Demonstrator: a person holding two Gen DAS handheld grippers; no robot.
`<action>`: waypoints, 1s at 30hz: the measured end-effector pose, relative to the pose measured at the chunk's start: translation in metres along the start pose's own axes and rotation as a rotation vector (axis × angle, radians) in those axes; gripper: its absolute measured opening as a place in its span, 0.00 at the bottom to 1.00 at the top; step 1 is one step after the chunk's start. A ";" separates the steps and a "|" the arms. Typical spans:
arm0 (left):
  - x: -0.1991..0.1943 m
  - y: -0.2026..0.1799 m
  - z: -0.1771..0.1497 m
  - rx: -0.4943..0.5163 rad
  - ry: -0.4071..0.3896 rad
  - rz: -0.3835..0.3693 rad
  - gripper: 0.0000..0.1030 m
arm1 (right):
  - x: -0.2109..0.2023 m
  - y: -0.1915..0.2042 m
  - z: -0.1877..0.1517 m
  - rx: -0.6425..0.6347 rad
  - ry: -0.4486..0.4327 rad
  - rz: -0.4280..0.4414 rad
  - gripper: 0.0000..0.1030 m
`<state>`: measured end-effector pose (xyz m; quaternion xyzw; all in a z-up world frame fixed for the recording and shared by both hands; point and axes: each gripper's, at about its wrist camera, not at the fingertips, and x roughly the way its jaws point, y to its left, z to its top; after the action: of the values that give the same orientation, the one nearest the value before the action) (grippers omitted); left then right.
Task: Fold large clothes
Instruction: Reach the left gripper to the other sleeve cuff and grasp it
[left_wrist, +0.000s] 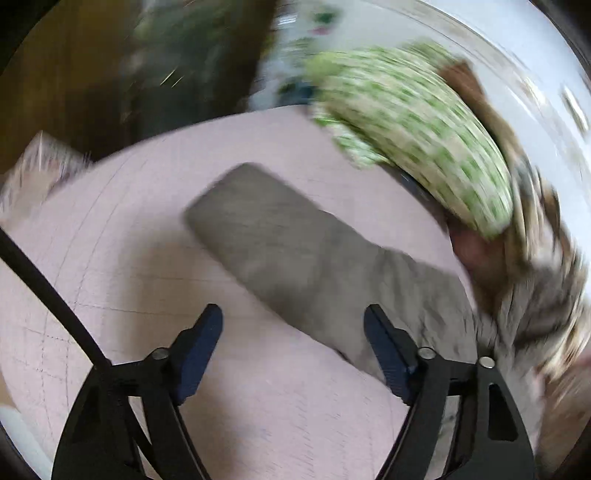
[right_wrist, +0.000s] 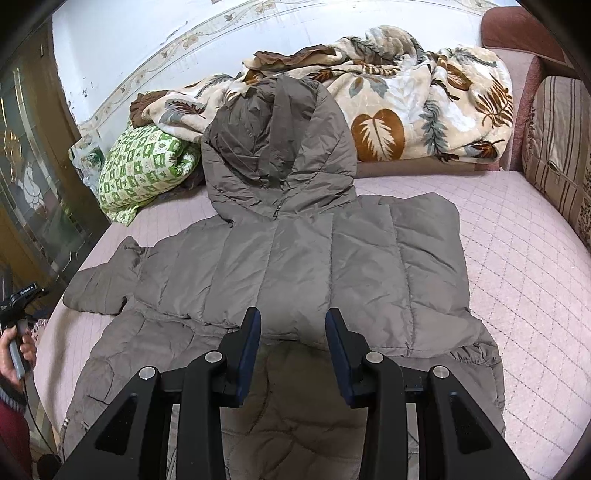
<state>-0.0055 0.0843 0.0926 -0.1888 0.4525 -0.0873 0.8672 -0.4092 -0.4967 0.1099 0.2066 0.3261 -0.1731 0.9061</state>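
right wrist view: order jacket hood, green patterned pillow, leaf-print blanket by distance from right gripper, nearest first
From the right gripper:
1. Jacket hood, straight ahead, above the jacket's shoulders.
2. Green patterned pillow, ahead to the left, at the bed's edge.
3. Leaf-print blanket, farthest, bunched along the wall behind the hood.

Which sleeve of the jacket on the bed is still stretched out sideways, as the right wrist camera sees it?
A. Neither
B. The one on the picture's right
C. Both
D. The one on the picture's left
D: the sleeve sticks out from the jacket toward the picture's left; none shows on the right.
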 end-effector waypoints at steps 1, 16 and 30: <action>0.004 0.020 0.008 -0.063 0.012 -0.027 0.62 | 0.000 0.001 0.000 -0.002 0.000 0.000 0.38; 0.070 0.103 0.039 -0.412 0.003 -0.242 0.30 | 0.018 0.003 -0.005 -0.010 0.035 -0.005 0.38; 0.105 0.082 0.056 -0.393 -0.100 -0.174 0.15 | 0.031 0.008 -0.008 -0.027 0.056 -0.019 0.38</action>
<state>0.0990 0.1393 0.0095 -0.3967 0.3992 -0.0625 0.8242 -0.3867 -0.4917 0.0858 0.1962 0.3556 -0.1713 0.8976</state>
